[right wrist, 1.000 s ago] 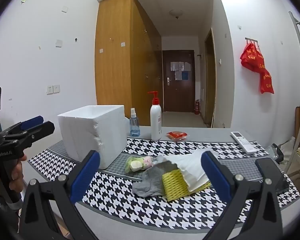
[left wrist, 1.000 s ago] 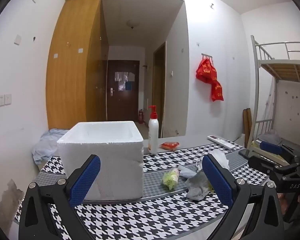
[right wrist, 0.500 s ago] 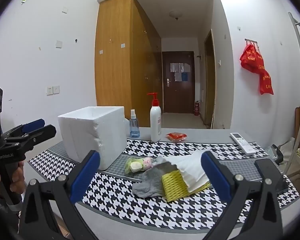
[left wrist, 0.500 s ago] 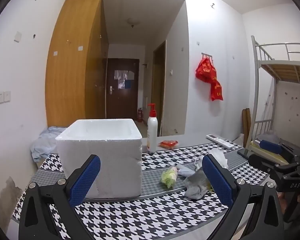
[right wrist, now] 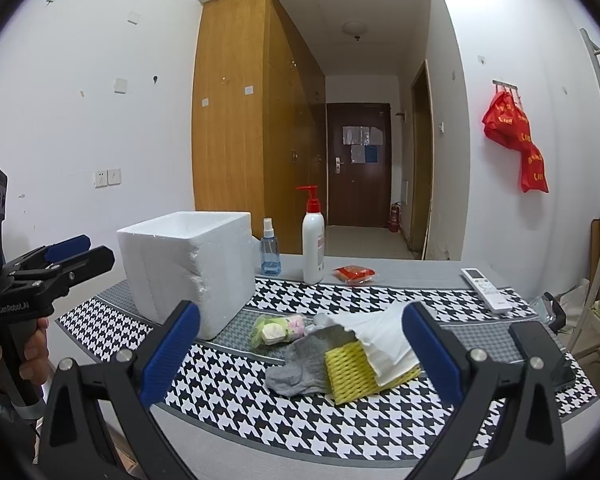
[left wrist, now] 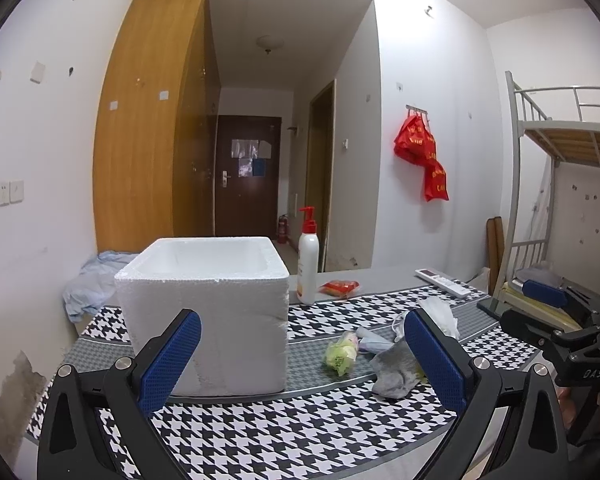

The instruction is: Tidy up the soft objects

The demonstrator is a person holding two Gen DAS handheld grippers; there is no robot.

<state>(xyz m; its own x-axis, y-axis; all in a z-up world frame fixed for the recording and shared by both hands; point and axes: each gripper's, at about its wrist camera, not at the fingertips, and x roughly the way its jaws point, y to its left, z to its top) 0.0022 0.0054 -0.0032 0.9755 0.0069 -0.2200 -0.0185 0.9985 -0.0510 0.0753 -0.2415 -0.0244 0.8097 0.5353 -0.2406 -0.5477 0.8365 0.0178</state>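
Left gripper (left wrist: 300, 356) nearer foam box (left wrist: 212, 312), empty

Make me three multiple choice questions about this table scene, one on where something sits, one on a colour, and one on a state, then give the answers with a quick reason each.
1. Where is the grey sock?
A. Inside the foam box
B. On the table beside the yellow mesh sleeve
C. Hanging on the wall

2. What colour is the pump bottle's top?
A. Red
B. Green
C. Black

3. What state is the right gripper in?
A. Shut on the sock
B. Shut on nothing
C. Open, holding nothing

Answers:
1. B: the sock lies on the table, touching the mesh sleeve, outside the foam box.
2. A: a red pump head sits on the white bottle.
3. C: the blue pads stand wide apart with nothing between them.
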